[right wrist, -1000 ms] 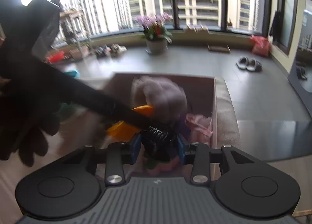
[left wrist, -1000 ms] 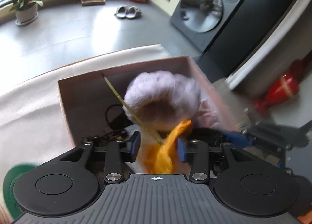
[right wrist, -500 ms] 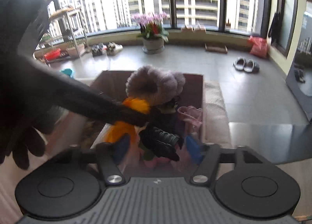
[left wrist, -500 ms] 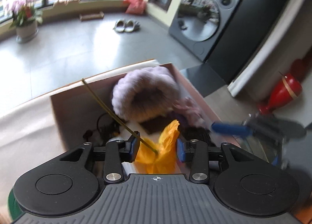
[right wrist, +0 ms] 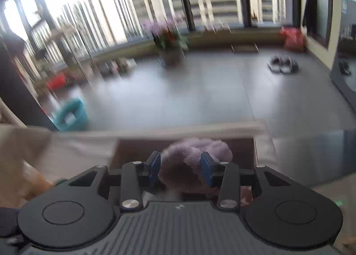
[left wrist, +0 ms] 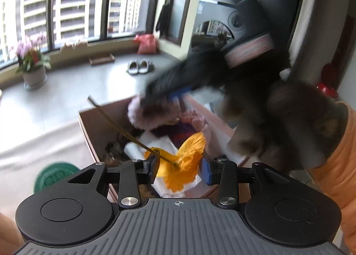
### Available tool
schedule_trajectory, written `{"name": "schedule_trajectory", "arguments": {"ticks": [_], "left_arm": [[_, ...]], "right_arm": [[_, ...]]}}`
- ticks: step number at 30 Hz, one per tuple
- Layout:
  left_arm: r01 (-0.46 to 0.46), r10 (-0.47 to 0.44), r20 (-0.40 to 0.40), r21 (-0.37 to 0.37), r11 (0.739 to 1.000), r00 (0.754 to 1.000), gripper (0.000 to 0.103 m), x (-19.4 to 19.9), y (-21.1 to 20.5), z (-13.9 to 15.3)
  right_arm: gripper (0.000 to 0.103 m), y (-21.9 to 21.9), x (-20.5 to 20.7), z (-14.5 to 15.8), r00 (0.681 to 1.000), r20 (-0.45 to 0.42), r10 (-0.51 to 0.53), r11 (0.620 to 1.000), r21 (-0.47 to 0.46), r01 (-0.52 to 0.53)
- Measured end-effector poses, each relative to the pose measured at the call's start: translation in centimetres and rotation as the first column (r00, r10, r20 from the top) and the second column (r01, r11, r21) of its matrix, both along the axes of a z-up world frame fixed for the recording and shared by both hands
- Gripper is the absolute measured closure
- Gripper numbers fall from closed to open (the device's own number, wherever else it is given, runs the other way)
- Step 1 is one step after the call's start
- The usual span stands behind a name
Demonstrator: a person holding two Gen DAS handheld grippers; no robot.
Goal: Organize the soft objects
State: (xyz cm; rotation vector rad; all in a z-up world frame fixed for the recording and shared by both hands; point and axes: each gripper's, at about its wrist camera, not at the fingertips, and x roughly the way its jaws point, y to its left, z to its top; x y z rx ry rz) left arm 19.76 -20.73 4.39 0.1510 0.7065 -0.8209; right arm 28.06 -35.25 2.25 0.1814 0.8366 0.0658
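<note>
A brown cardboard box (left wrist: pixel 89 128) holds soft things. An orange cloth flower (left wrist: pixel 187 161) with a thin green stem lies on white cloth in the box, between the open fingers of my left gripper (left wrist: pixel 180 167), which is above the box's near end. A fluffy lilac slipper (left wrist: pixel 153 115) lies at the far end. In the left wrist view, the right gripper (left wrist: pixel 178 95), blurred, reaches over the slipper. In the right wrist view, my right gripper (right wrist: pixel 180 168) is open with the lilac slipper (right wrist: pixel 195 155) between its fingers; I cannot tell if they touch it.
The box (right wrist: pixel 124 150) stands on a pale cloth-covered surface (left wrist: pixel 44 141). A green round object (left wrist: pixel 55 175) lies left of it. Pink and dark cloth (left wrist: pixel 193 121) lie in the box. A washing machine (left wrist: pixel 222 21), slippers (left wrist: pixel 140 67) and a flower pot (left wrist: pixel 33 72) are beyond.
The right gripper let go of the black ribbed object it held, opened, and moved forward over the lilac slipper. The left gripper pulled back and up; the orange flower stays between its open fingers.
</note>
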Motion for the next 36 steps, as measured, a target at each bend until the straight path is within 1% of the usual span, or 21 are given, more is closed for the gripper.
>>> {"name": "schedule_trajectory", "arguments": {"ticks": [1, 2, 4, 6, 8, 9, 12, 15, 16, 18, 20, 21, 24, 26, 29, 32, 33, 35, 36], "left_arm": [[0.002, -0.002, 0.01, 0.015, 1.0, 1.0, 0.061, 0.2, -0.3, -0.1], [0.009, -0.009, 0.016, 0.035, 0.999, 1.0, 0.061, 0.4, -0.8, -0.2], [0.035, -0.034, -0.003, 0.063, 0.997, 0.999, 0.061, 1.3, -2.1, -1.0], [0.051, -0.048, -0.03, 0.075, 0.996, 0.998, 0.061, 2.2, -2.9, -1.7], [0.069, -0.066, -0.03, 0.092, 0.993, 0.997, 0.061, 3.0, -4.5, -2.5], [0.081, -0.079, -0.022, 0.107, 0.991, 0.997, 0.061, 3.2, -5.2, -2.8], [0.11, -0.108, -0.023, 0.138, 0.984, 0.994, 0.061, 3.2, -6.1, -3.8], [0.136, -0.134, -0.024, 0.15, 0.979, 0.991, 0.061, 2.7, -6.0, -4.5], [0.141, -0.14, -0.017, 0.159, 0.977, 0.99, 0.061, 2.5, -5.8, -4.7], [0.14, -0.14, -0.008, 0.18, 0.974, 0.99, 0.061, 2.4, -5.6, -5.0], [0.131, -0.13, -0.016, 0.187, 0.974, 0.991, 0.061, 2.7, -5.3, -5.3], [0.125, -0.124, -0.02, 0.186, 0.974, 0.992, 0.061, 2.7, -5.2, -5.3], [0.098, -0.099, -0.008, 0.183, 0.978, 0.995, 0.061, 2.8, -4.3, -4.6], [0.085, -0.087, 0.004, 0.175, 0.981, 0.996, 0.061, 2.2, -3.5, -4.0], [0.059, -0.064, 0.033, 0.136, 0.989, 0.997, 0.061, 1.2, -1.7, -2.8], [0.031, -0.035, 0.061, 0.062, 0.998, 0.998, 0.061, -0.1, 0.6, -1.4], [0.019, -0.022, 0.072, 0.041, 0.999, 0.997, 0.061, -0.6, 1.5, -1.0], [-0.011, 0.01, 0.098, 0.011, 1.0, 0.995, 0.061, -1.9, 3.1, -0.6], [-0.032, 0.032, 0.107, -0.003, 0.999, 0.994, 0.061, -2.6, 4.3, -0.5]], "right_arm": [[0.064, 0.1, 0.4, -0.9, 0.999, -0.05, -0.013, 1.0, -0.018, 0.012], [0.064, 0.0, 0.1, -1.4, 0.998, -0.053, -0.019, 1.0, -0.019, 0.018], [0.064, -0.4, -1.5, -0.3, 1.0, -0.019, -0.02, 1.0, -0.004, 0.019], [0.064, -1.3, -3.6, 1.7, 0.999, 0.045, -0.023, 1.0, 0.016, 0.022], [0.063, -1.9, -5.4, 3.4, 0.995, 0.102, -0.008, 1.0, 0.007, 0.008], [0.063, -2.2, -6.0, 4.4, 0.993, 0.118, 0.007, 1.0, 0.005, -0.008], [0.063, -2.6, -7.3, 5.3, 0.99, 0.135, 0.045, 0.998, 0.027, -0.049], [0.059, -3.1, -6.5, 4.4, 0.988, 0.139, 0.072, 0.993, 0.087, -0.085], [0.055, -3.1, -5.9, 4.0, 0.986, 0.142, 0.083, 0.99, 0.103, -0.098], [0.055, -2.7, -4.2, 2.8, 0.987, 0.133, 0.086, 0.988, 0.117, -0.102], [0.055, -2.3, -2.6, 1.6, 0.99, 0.119, 0.076, 0.988, 0.128, -0.091], [0.055, -2.2, -1.8, 1.1, 0.991, 0.112, 0.075, 0.988, 0.123, -0.088], [0.055, -1.4, 0.2, -0.4, 0.995, 0.071, 0.07, 0.997, 0.025, -0.072], [0.055, -1.2, 0.5, -1.1, 0.995, 0.056, 0.078, 0.997, -0.01, -0.077], [0.055, -1.3, 0.0, -1.1, 0.995, 0.061, 0.081, 0.997, -0.004, -0.081], [0.054, -1.6, -0.9, -0.7, 0.994, 0.079, 0.074, 0.997, 0.029, -0.077], [0.052, -1.6, -1.5, -0.4, 0.994, 0.087, 0.066, 0.997, 0.04, -0.07], [0.037, -1.5, -3.3, 0.6, 0.992, 0.121, 0.041, 0.997, 0.056, -0.048], [0.033, -1.3, -4.5, 1.3, 0.989, 0.147, 0.028, 0.998, 0.056, -0.037]]}}
